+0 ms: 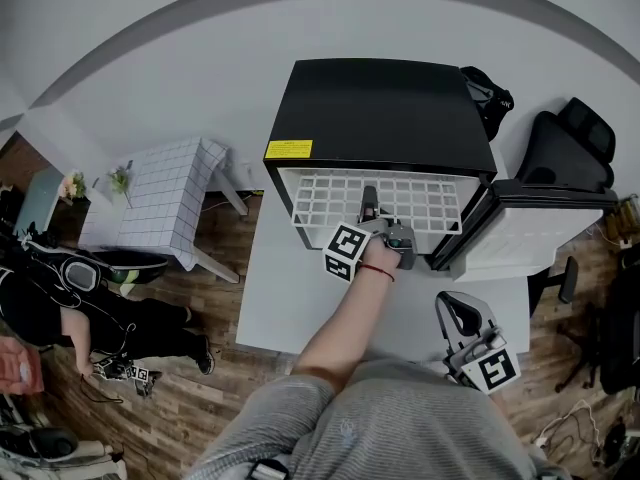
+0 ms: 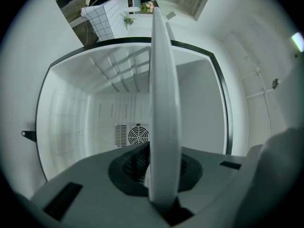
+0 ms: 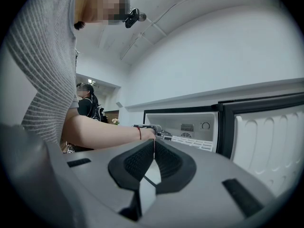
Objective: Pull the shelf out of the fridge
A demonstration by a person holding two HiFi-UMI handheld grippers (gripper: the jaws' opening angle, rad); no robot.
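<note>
White wire is sitting pinched between the left gripper's [image 1: 369, 204] narrow jaws, which are clamping the shelf's [image 1: 320, 200] front edge near its middle. The grid is sticking out of the fridge [image 1: 380, 108] over the table [image 1: 290, 308], and its back is hiding under the black top. The right gripper [image 3: 154, 145] is hanging closed and empty near the table's near right corner.

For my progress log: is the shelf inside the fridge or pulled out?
Partly out. The shelf sticks out past the fridge front in the head view, and the left gripper is shut on its front edge.
</note>
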